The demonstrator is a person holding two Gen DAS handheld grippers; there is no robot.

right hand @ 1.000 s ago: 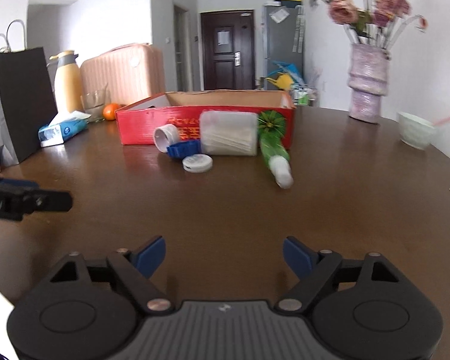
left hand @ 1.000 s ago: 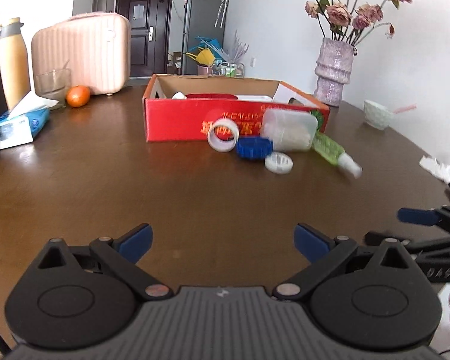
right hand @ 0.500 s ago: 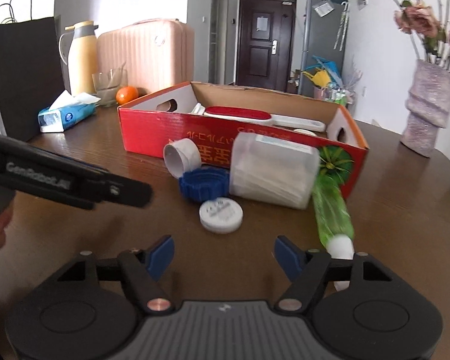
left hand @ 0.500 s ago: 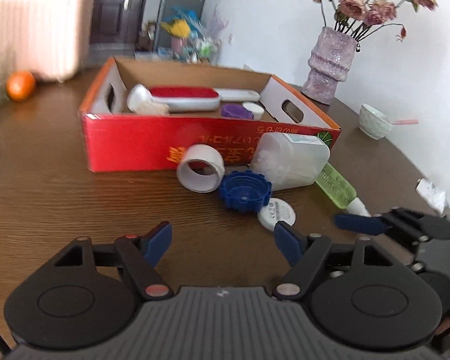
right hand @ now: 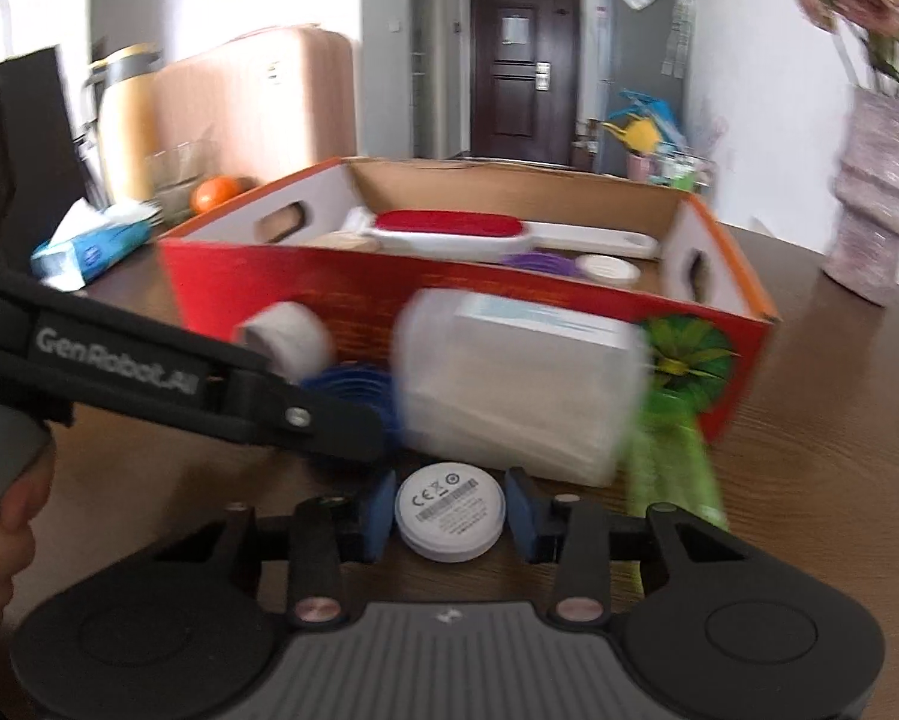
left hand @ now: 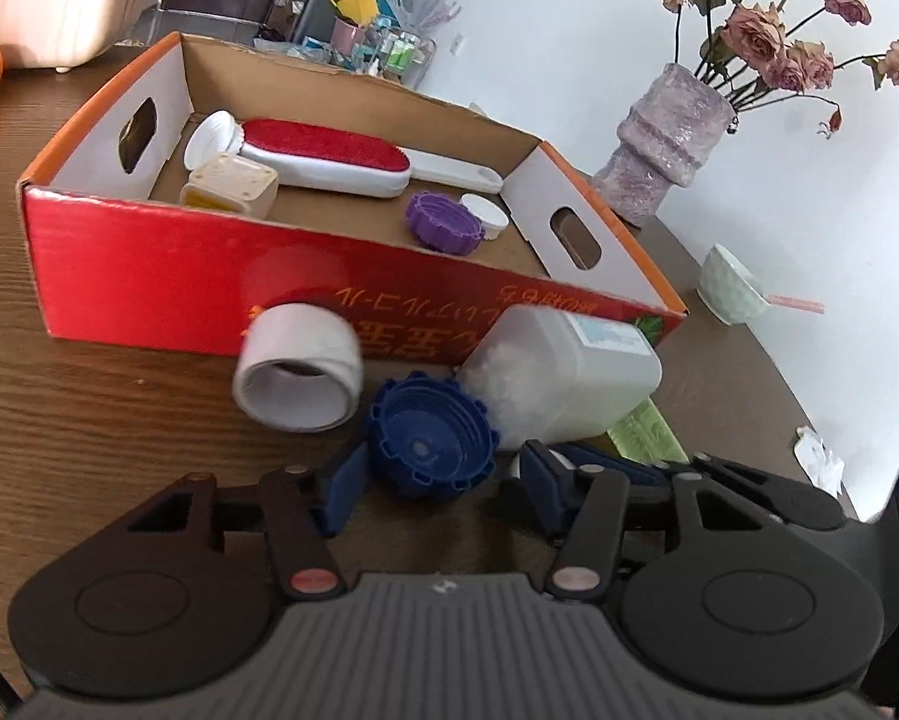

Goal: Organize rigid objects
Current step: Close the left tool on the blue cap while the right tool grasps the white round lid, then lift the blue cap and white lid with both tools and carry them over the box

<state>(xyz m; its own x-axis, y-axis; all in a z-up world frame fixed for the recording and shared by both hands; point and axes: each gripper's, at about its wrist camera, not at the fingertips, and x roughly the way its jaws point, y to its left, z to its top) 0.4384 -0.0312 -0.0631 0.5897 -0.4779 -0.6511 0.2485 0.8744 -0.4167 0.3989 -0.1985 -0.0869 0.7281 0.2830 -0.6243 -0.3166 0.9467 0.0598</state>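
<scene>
While both tongs (left hand: 437, 489) (right hand: 447, 510) close unclenched around caps, a red box (left hand: 209, 276) sits on the wooden table (left hand: 89, 420).

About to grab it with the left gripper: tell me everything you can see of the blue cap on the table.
The blue cap is a dark blue plastic screw cap with a ribbed, notched rim. It lies on the wooden table, tilted, threaded hollow showing, beside the white tape roll and against the translucent jar. The left gripper brackets it, its closing pads not visibly pressing.

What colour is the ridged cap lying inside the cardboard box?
Purple. The ridged cap shows best in the left wrist view, beside a small white lid.
</scene>
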